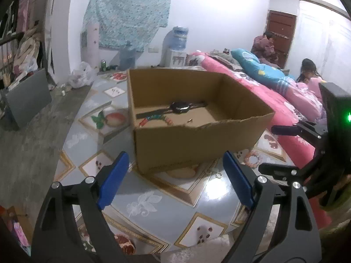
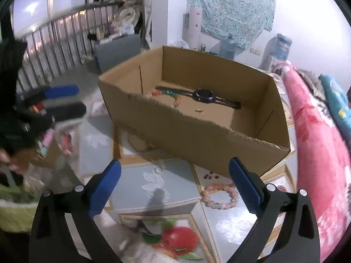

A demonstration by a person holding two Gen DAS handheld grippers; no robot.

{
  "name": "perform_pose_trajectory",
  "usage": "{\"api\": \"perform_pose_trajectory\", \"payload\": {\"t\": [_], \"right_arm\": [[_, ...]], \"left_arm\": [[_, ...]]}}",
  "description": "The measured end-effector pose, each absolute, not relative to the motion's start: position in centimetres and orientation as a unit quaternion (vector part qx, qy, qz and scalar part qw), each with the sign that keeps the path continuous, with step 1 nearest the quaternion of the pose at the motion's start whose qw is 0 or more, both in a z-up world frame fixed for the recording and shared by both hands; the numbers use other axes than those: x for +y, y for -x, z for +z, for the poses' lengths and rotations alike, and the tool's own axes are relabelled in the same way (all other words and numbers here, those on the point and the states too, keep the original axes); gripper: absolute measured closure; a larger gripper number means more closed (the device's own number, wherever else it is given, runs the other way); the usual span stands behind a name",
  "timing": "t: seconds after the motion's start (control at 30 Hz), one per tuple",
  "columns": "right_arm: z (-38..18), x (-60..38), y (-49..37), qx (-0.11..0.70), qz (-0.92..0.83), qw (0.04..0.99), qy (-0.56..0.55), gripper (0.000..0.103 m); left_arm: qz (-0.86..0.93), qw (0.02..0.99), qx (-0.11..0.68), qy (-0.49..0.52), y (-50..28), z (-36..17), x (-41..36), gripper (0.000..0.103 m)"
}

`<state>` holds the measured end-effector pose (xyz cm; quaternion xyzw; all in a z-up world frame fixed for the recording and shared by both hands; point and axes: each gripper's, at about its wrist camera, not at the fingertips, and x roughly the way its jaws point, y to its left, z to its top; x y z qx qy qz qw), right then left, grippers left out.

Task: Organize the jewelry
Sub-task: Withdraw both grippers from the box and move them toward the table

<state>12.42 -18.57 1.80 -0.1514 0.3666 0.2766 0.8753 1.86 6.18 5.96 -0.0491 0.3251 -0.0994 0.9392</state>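
With both grippers, left [image 1: 175,182] and right [image 2: 174,186], spread wide and empty, the bracelet [image 2: 219,195] at 2 o'clock should be pinched across its beads and lifted over the box's [image 2: 197,135] torn rim.

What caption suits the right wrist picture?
Open tool above pink bead bracelet; cardboard box holds a watch.
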Motion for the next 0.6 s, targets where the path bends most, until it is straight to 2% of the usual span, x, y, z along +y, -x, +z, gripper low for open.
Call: {"api": "perform_pose_trajectory", "payload": {"t": [0.33, 0.6], "right_arm": [[0.2, -18.0, -12.5, 0.352, 0.239, 0.885, 0.19, 0.006], [-0.4, -20.4, -13.7, 0.356, 0.267, 0.89, 0.102, 0.006]], "left_arm": [[-0.092, 0.934, 0.34, 0.06, -2.3, 4.4, 6.5, 0.02], [-0.08, 0.929, 0.361, 0.037, -2.7, 2.6, 5.0, 0.02]]}}
